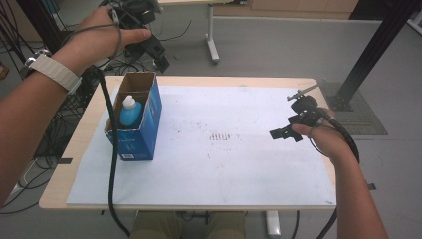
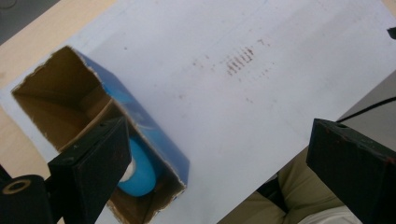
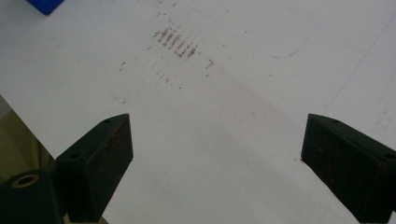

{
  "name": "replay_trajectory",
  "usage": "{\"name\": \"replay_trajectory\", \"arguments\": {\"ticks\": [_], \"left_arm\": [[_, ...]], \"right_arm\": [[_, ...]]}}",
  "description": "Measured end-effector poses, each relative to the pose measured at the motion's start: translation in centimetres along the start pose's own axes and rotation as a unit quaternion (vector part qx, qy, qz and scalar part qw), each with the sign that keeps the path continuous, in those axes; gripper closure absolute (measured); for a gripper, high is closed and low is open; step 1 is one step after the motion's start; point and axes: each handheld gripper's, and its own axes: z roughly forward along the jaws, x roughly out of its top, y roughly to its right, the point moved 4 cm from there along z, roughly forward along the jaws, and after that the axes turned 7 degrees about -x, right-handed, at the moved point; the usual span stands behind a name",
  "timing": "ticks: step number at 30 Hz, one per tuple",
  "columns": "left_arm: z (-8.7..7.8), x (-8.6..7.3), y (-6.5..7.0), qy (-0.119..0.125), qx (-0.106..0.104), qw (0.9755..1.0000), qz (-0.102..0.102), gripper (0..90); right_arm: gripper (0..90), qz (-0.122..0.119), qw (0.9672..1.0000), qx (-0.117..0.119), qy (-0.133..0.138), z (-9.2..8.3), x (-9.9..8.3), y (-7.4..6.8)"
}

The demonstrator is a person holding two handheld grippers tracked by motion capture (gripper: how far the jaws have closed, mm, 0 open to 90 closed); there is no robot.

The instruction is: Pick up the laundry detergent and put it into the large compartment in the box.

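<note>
An open-topped blue cardboard box [image 1: 142, 124] stands on the white sheet at the table's left. Inside it sits a blue bottle with a white cap [image 1: 130, 112]. The left gripper view looks down into the box [image 2: 116, 100] and onto the bottle [image 2: 140, 170]. My left gripper [image 1: 149, 47] is held high above and behind the box, jaws wide apart and empty [image 2: 217, 163]. My right gripper [image 1: 286, 132] hovers over the sheet's right side, also open with nothing between its jaws [image 3: 217, 158].
A white sheet [image 1: 224, 164] covers most of the wooden table [image 1: 69, 149]. Reddish-brown smudge marks [image 1: 221, 137] sit at its middle. A cable [image 1: 113, 164] hangs from the left gripper across the table's left front. Frame legs and cables stand on the floor beyond.
</note>
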Motion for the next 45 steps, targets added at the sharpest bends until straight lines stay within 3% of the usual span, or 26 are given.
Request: {"name": "replay_trajectory", "arguments": {"ticks": [7,14,23,30,36,41,45], "left_arm": [[0.5,0.9,1.3,-0.013,-0.007,0.9987,0.049,7.1],[1.2,1.7,2.2,-0.026,-0.02,0.9955,0.089,7.1],[2.5,2.7,3.3,-0.05,-0.042,0.987,0.147,7.2],[4.1,3.0,3.8,-0.061,-0.058,0.9817,0.17,7.2],[5.5,3.3,4.7,-0.073,-0.069,0.974,0.203,7.3],[6.3,3.5,5.4,-0.085,-0.074,0.9691,0.219,7.3],[6.7,3.6,5.7,-0.095,-0.074,0.9676,0.222,7.3]], "right_arm": [[8.9,0.001,1.0,-0.001,0.0,-0.1,-0.1,0.1],[8.9,0.002,1.0,-0.003,0.0,-0.2,0.0,0.1],[8.9,0.001,1.0,-0.004,-0.001,-0.2,0.1,0.1],[8.9,0.003,1.0,-0.004,-0.002,0.0,0.0,0.1],[8.9,0.004,1.0,-0.002,-0.002,0.0,-0.1,0.1],[8.9,0.005,1.0,-0.005,0.0,-0.3,-0.3,0.2],[8.9,0.008,1.0,-0.005,-0.003,-0.3,-0.5,0.2]]}}
